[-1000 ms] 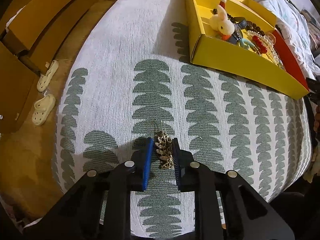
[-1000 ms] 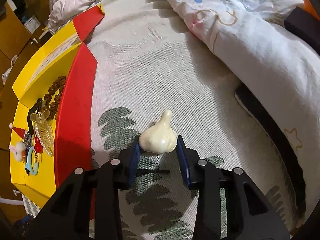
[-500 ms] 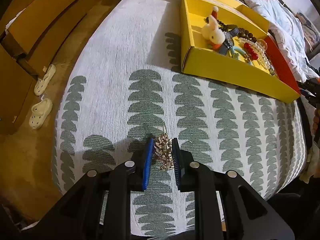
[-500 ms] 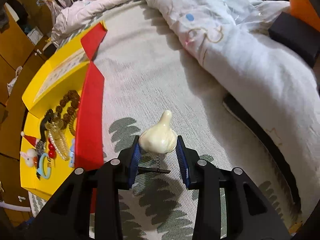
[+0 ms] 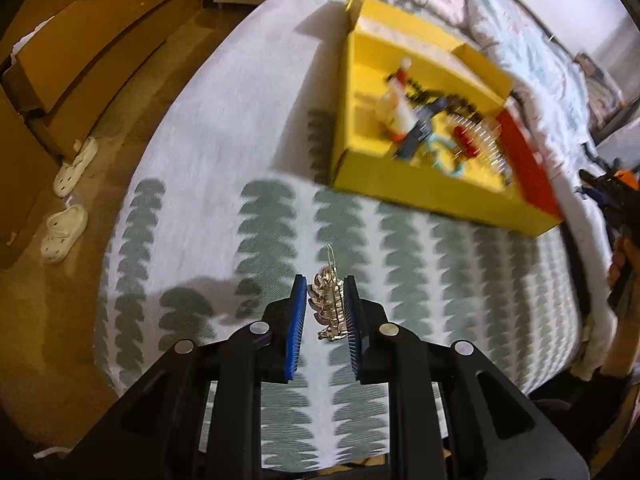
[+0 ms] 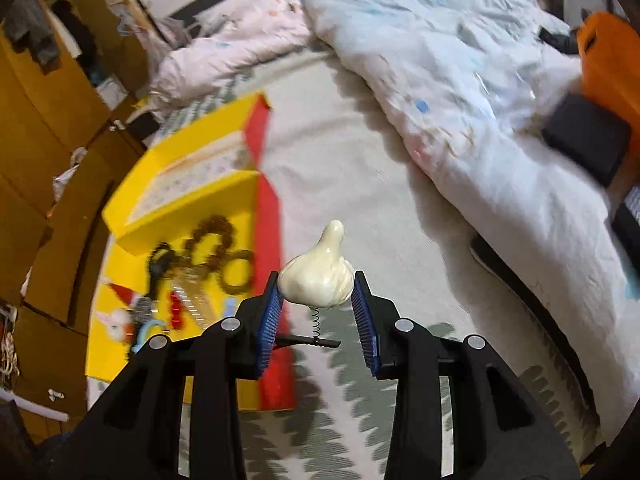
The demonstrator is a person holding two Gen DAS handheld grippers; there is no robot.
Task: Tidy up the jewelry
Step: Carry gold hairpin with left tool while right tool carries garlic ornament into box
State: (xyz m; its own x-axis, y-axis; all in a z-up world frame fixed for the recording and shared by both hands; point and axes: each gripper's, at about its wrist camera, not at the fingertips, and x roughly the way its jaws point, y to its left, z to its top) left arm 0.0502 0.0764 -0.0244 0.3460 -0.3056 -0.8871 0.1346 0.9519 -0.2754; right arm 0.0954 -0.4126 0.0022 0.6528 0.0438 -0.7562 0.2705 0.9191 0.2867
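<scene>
Now that both hands have risen off the bed [image 5: 240, 128], left gripper [image 5: 325, 307] fingers clamped on the gold brooch [image 5: 329, 306] and right gripper [image 6: 317, 297] fingers on the cream hair clip [image 6: 316, 276], both pieces hang clear, ready for the yellow box [image 5: 420, 190].

Gold metal brooch [image 5: 329, 306] shiny – garlic clip [image 6: 316, 278] glossy

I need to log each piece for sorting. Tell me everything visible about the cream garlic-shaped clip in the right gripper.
The garlic-shaped clip is a glossy cream bulb, plastic or resin by its look, tapering to a curved tip that points away from the camera. Below it a small coiled spring joins a black toothed clip bar. The right gripper has its blue pads pressed on the bulb's two sides, holding it off the bedspread.
</scene>
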